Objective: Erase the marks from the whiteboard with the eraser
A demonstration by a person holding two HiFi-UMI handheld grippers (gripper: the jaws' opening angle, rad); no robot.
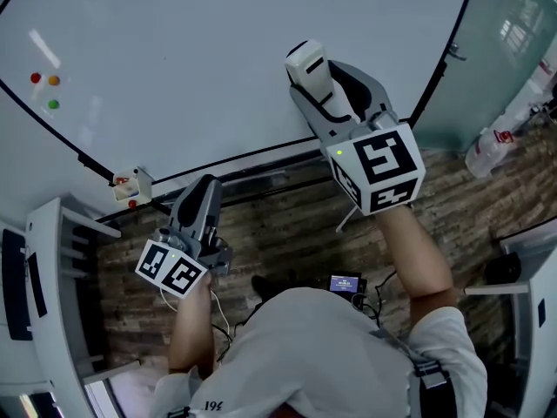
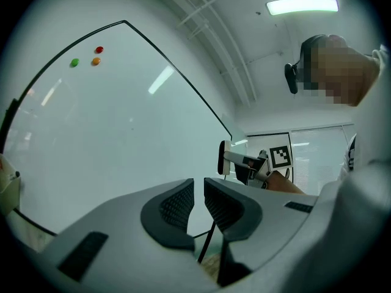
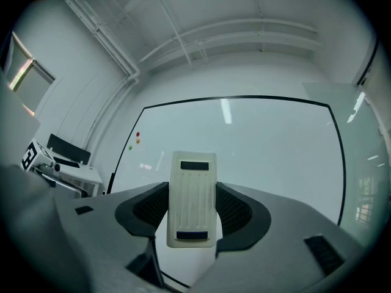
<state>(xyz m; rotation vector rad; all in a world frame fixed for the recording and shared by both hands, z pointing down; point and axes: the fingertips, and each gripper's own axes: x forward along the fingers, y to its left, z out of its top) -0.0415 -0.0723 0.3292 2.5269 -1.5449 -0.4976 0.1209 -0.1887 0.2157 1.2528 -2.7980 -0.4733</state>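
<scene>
**Item: eraser in tongs, at whiteboard — condition and hazards**

Location. Eraser (image 3: 192,194) is clamped in the right gripper (image 1: 326,94), upper centre of the head view, over the lower part of the whiteboard (image 1: 218,50). Whether its pad touches the board is hard to say from these angles.

Tongs. Right: jaws closed on the eraser's two long sides, gripping its lower half. Left gripper (image 2: 198,203): jaws drawn almost together with only a thin slit between them, holding nothing, low at lower left of the head view.

Hazards.
- The upper half stands free of the jaws, so a hard sideways stroke would likely pivot or slip it.
- A tilted approach would put only one edge on the board.
- Three small coloured dots (image 1: 53,104), upper left, could be knocked by a wide sweep.

Orientation. The long axis runs along the jaws, free end pointing up the frame. The ribbed back faces the right gripper's camera.
</scene>
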